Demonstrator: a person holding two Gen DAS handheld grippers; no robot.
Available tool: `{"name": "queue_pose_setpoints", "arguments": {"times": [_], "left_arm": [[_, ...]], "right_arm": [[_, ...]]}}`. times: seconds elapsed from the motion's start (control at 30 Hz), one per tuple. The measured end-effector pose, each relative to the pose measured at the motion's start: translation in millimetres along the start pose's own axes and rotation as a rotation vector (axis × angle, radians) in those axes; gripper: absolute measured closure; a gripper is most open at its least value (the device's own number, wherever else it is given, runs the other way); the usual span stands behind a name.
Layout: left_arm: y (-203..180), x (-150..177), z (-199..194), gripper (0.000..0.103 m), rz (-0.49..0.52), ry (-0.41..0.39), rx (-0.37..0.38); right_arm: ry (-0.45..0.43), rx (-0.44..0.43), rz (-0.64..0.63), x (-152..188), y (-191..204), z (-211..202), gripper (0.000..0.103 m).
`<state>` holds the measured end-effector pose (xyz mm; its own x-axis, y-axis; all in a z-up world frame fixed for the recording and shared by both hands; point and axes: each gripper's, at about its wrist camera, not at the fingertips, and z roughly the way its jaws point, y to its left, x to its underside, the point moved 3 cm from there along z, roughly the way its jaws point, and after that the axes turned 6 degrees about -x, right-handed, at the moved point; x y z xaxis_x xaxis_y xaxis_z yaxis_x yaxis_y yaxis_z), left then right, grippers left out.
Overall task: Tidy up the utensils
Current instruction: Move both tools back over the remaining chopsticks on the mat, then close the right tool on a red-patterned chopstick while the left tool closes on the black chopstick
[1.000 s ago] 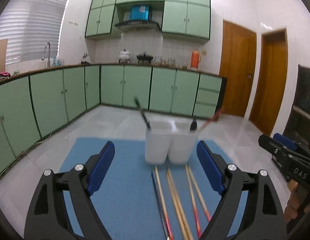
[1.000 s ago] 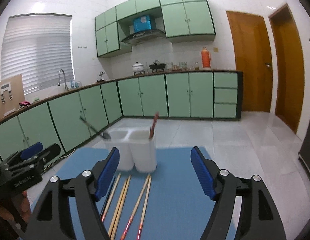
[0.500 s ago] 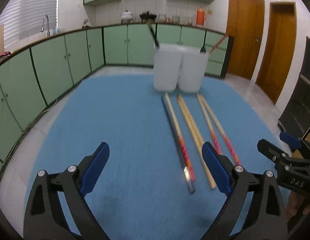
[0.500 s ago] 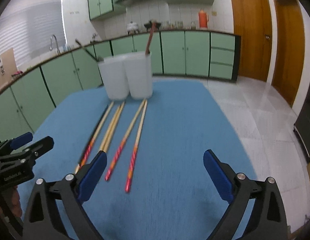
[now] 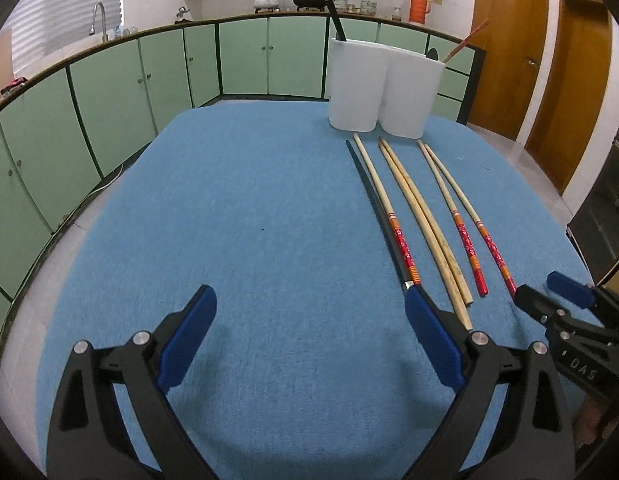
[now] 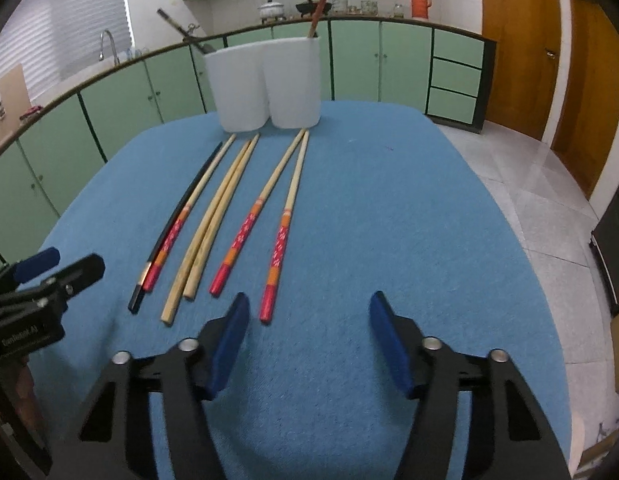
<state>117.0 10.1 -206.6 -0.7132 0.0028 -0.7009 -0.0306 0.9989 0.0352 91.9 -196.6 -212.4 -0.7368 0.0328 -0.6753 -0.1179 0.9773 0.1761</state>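
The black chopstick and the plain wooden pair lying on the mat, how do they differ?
The black chopstick is dark, thin and single; the plain wooden pair is pale, thicker and two sticks touching. The black one lies outermost, the pair mid-row. Both lie flat, pointing toward the white holder.

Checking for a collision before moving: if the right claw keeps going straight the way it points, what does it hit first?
Most likely the bare blue mat. The right claw is closing with nothing between its pads, and the nearest red-ended chopstick lies just left of its line. Depth is uncertain.
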Motion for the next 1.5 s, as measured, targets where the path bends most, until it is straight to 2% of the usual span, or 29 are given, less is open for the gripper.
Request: {"name": "queue_pose_setpoints", "arguments": {"times": [0.33, 0.47, 0.8, 0.97, 1.0, 1.07, 1.13, 1.5], "left_arm": [[-5, -1, -1, 0.011, 0.003, 0.001, 0.005], [-13, 0, -3, 0.011, 0.015, 0.001, 0.016], [-37, 6, 1, 0.011, 0.051, 0.039, 0.055], [-45, 9, 4, 0.012, 0.071, 0.054, 0.05], [-44, 9, 5, 0.013, 0.073, 0.057, 0.05], [-45, 10, 8, 0.023, 0.075, 0.075, 0.051], [-43, 12, 12, 0.025, 0.071, 0.092, 0.051], [-45, 12, 11, 0.041, 0.074, 0.08, 0.045]], "right_arm": [[0.023, -0.005, -0.051, 1, 16, 7, 0.074], [0.027, -0.01, -0.073, 0, 21, 8, 0.097], [0.009, 0.001, -0.006, 0, 0, 0, 0.097], [0.004, -0.004, 0.012, 2, -6, -2, 0.097], [0.003, -0.005, 0.013, 1, -6, -2, 0.097], [0.001, -0.005, 0.011, 2, -3, -2, 0.097], [0.002, -0.005, 0.014, 2, -4, -1, 0.097], [0.008, -0.008, 0.024, 1, -6, 2, 0.097]]}}
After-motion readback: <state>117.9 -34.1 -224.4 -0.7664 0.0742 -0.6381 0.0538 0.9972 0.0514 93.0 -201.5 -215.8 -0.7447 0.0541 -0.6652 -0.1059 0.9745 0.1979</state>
